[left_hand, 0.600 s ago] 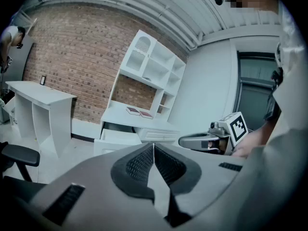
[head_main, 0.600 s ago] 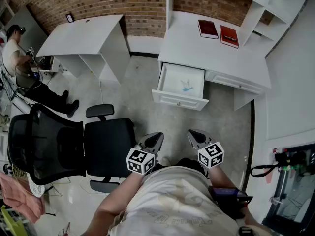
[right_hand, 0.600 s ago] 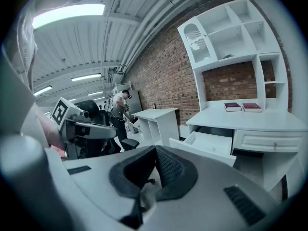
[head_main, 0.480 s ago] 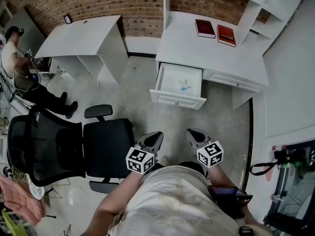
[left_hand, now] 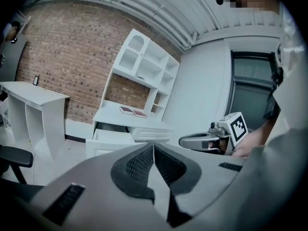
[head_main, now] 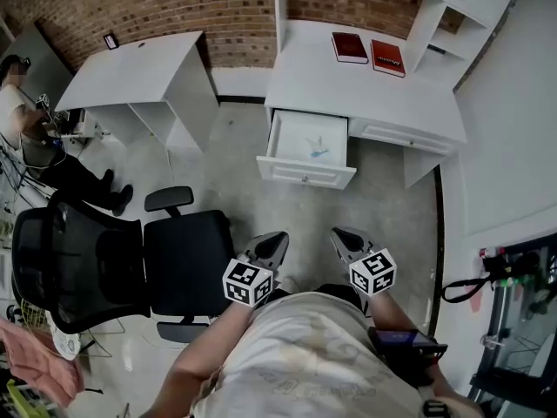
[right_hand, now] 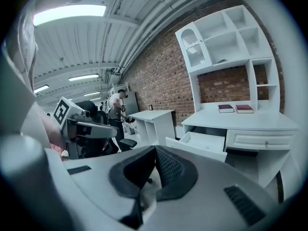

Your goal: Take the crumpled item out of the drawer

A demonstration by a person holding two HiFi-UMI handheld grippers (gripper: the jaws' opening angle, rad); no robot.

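Note:
The white drawer (head_main: 305, 174) of the desk (head_main: 365, 90) stands pulled open, far ahead of me across the floor. Inside it lies a small pale crumpled item (head_main: 320, 150) with blue marks. My left gripper (head_main: 275, 240) and right gripper (head_main: 342, 235) are held close to my body, side by side, both shut and empty. In the left gripper view the jaws (left_hand: 154, 147) meet, and the drawer (left_hand: 111, 137) shows beyond them. The right gripper view shows its jaws (right_hand: 155, 151) closed, with the open drawer (right_hand: 201, 142) ahead to the right.
A black office chair (head_main: 130, 264) stands just left of me. A second white desk (head_main: 139, 77) is at the back left, with a seated person (head_main: 26, 138) beside it. Two red books (head_main: 367, 52) lie on the desk top. A dark doorway (left_hand: 250, 90) is at the right.
The desk and open drawer have drifted left and slightly up in the head view as my head turned. Both grippers stay in the same place, shut.

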